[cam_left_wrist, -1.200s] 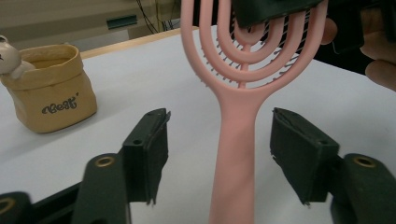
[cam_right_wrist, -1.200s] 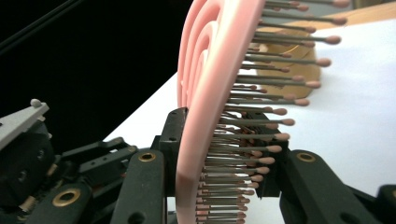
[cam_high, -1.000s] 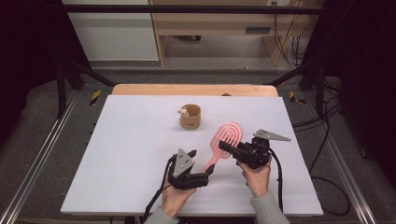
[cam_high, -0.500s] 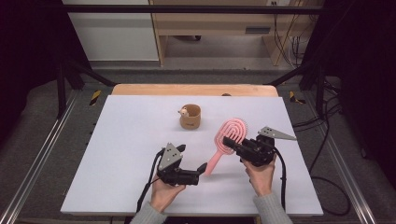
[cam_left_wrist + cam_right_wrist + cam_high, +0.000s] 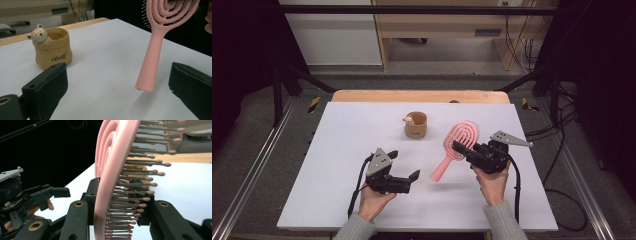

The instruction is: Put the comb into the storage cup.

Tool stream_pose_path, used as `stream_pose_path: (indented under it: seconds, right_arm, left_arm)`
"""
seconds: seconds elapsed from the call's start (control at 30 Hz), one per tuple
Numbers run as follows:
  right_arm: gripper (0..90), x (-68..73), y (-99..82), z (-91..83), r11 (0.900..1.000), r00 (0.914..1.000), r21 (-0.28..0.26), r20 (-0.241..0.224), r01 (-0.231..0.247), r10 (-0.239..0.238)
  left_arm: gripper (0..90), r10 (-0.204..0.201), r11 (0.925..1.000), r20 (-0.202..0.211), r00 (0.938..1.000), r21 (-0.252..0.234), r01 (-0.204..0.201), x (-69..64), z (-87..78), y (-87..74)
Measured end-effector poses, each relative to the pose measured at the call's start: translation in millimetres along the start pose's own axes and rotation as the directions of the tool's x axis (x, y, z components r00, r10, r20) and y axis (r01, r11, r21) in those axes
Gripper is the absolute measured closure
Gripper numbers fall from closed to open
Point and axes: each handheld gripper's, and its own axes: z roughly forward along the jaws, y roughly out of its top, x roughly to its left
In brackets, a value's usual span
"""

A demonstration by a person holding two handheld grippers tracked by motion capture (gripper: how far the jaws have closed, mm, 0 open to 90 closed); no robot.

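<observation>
A pink hairbrush (image 5: 455, 144) is held off the white table by its round head, and my right gripper (image 5: 463, 148) is shut on that head. Its handle slants down to the left and ends just above the table. In the right gripper view the brush (image 5: 110, 170) stands edge-on between the jaws, with my right gripper (image 5: 117, 205) clamping it. My left gripper (image 5: 404, 165) is open a short way left of the handle's tip. Its jaws have just been opening, with nothing between them. From the left gripper (image 5: 120, 92) I see the handle (image 5: 150, 62) hanging ahead.
A small tan cup with a bear figure on its rim (image 5: 416, 125) stands behind the grippers, also seen from the left gripper (image 5: 53, 50). The white table top (image 5: 342, 130) ends in a wooden strip at the back. Metal rails and cables run along both sides.
My left gripper has drawn back to the left, away from the brush's handle, and its jaws stand wider. The right gripper still holds the brush in about the same place.
</observation>
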Motion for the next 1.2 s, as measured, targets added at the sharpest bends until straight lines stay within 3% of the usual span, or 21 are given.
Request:
stream_pose_path:
  seconds: [0.27,0.47,0.7,1.2]
  right_arm:
    - [63.7,2.9,7.1,2.5,0.9997,0.9997,0.001,0.009,0.024,-0.024]
    - [63.7,6.0,14.0,2.7,0.9988,0.9987,0.005,0.017,0.048,-0.049]
    - [63.8,10.3,22.8,5.0,0.9968,0.9964,0.018,0.035,0.077,-0.078]
    - [63.8,12.7,37.1,9.6,0.9953,0.9940,0.003,0.051,0.097,-0.097]
  left_arm:
    - [2.4,0.007,0.9999,-0.027,0.9996,-0.009,-0.007,15.3,-10.2,-4.9]
    - [2.4,0.038,0.9992,-0.048,0.9981,0.012,-0.038,21.2,-17.3,-6.0]
    - [2.3,0.020,0.9998,-0.070,0.9973,0.011,-0.019,35.7,-31.3,-13.3]
    - [2.4,0.006,0.9999,-0.157,0.9876,-0.007,-0.008,68.0,-68.6,-33.6]
